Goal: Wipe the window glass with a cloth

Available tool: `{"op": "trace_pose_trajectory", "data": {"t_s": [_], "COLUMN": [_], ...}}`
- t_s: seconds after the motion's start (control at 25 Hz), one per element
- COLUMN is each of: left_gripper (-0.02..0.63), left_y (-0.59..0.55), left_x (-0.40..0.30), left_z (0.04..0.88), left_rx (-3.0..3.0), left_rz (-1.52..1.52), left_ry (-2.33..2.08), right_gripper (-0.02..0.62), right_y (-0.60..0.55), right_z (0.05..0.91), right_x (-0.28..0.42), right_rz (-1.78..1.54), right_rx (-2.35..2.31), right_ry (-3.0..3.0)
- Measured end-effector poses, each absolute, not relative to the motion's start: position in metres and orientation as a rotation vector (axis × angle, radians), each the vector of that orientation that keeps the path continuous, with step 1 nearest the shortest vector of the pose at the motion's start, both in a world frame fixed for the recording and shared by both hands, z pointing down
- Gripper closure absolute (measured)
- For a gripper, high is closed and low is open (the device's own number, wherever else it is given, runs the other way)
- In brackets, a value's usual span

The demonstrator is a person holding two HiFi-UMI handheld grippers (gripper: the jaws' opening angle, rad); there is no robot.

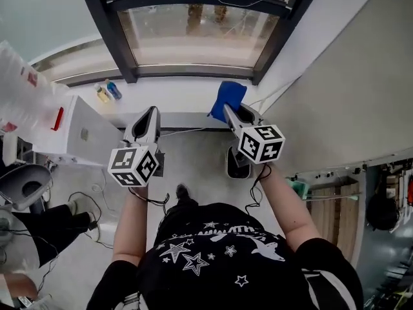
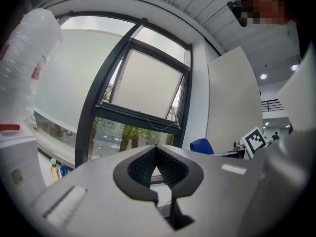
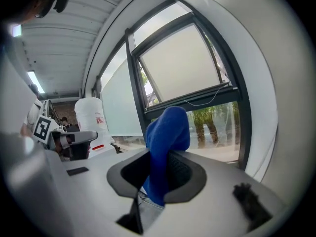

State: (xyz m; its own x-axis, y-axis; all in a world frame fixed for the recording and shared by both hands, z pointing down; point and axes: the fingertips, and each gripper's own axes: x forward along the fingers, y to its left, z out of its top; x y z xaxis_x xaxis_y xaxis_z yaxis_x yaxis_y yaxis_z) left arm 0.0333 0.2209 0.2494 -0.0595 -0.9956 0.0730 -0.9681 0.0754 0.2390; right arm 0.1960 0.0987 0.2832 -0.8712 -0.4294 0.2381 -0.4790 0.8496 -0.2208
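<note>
The right gripper point(image 3: 159, 172) is clenched on a crumpled blue cloth point(image 3: 168, 132), which stands up out of its jaws; the cloth is held over the right end of the white window sill point(image 1: 181, 97), below the dark-framed window glass point(image 1: 200, 41); the left gripper point(image 2: 157, 151) is closed on nothing, jaw tips meeting.

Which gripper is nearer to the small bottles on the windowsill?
Left. The left gripper is just to the right of the bottles. The right gripper, holding the blue cloth, is farther right, beyond the left one.
</note>
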Motion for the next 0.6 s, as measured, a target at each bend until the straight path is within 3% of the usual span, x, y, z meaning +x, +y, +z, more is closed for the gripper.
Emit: {"op": "trace_pose_trajectory", "data": {"t_s": [0.32,0.6], "left_gripper": [0.600,0.600], "left_y": [0.195,0.173], "left_x": [-0.041,-0.060], "left_z": [0.261,0.267], "left_rx": [2.038,2.089], "left_rz": [-0.192,-0.194], "left_ry": [-2.050,-1.978], "right_gripper": [0.520,0.520], "right_y": [0.086,0.079], "right_z": [0.293,0.306], "right_x": [0.134,0.129], "right_rz": [0.423,0.427], "right_rx": [0.791,0.864], "right_ry": [-2.812,-2.729]}}
